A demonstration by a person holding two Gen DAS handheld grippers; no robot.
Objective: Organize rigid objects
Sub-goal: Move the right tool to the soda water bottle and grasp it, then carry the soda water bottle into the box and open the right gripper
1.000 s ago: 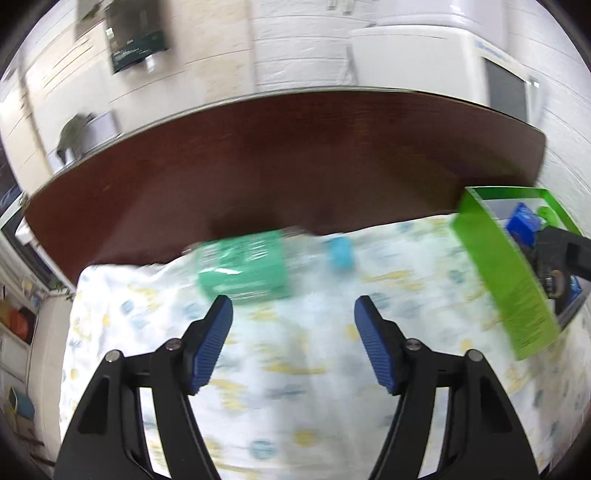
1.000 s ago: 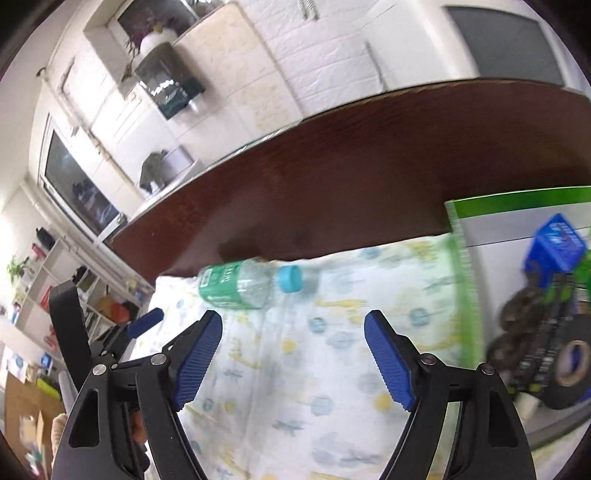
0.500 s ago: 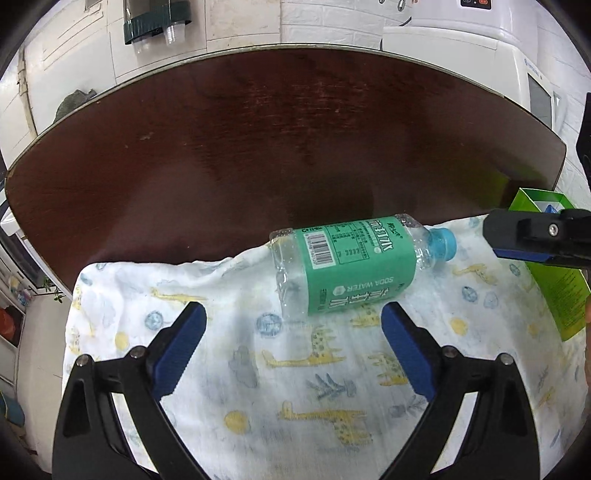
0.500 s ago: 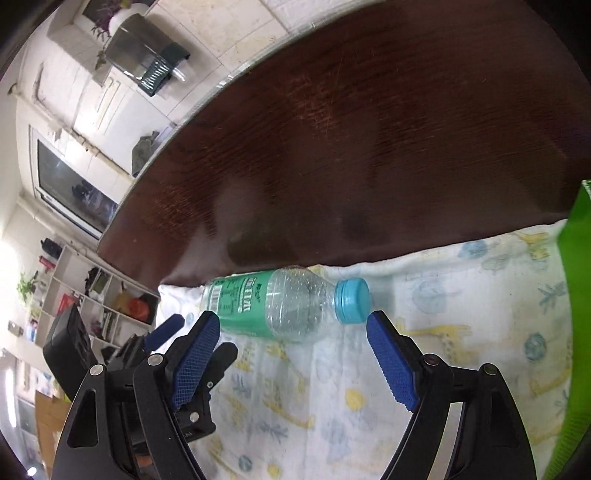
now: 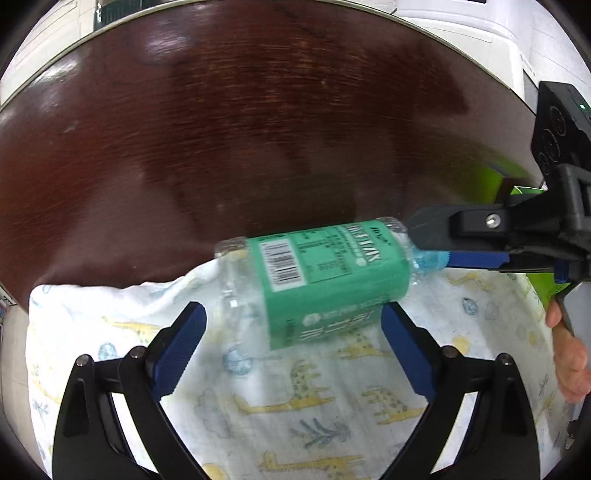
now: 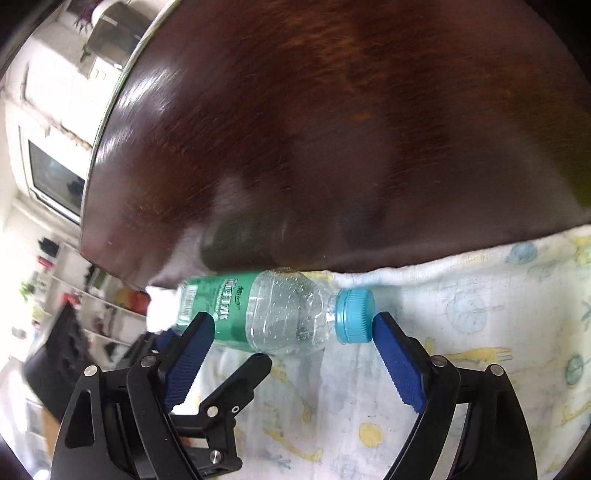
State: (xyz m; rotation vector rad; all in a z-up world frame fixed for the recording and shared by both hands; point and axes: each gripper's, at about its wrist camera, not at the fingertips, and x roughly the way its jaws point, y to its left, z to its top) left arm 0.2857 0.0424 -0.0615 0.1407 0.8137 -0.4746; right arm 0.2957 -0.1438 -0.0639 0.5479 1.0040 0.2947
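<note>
Dark wood tabletop point(image 5: 258, 122) is carrying a giraffe-print cloth point(image 5: 295, 398), where the bottle point(image 5: 317, 280) is lying crosswise, cap point(image 6: 354, 315) toward the right. Both grippers are gaping wide: left gripper point(image 5: 293, 349) is flanking the bottle's body, right gripper point(image 6: 293, 354) is bracketing its neck end lengthwise. Left looks better aligned across the axis.

I see a giraffe-print cloth point(image 5: 295, 406) on the dark wooden table point(image 5: 258, 129); white appliance point(image 5: 480, 26) behind. Shelves point(image 6: 74, 295) blurred at left.
</note>
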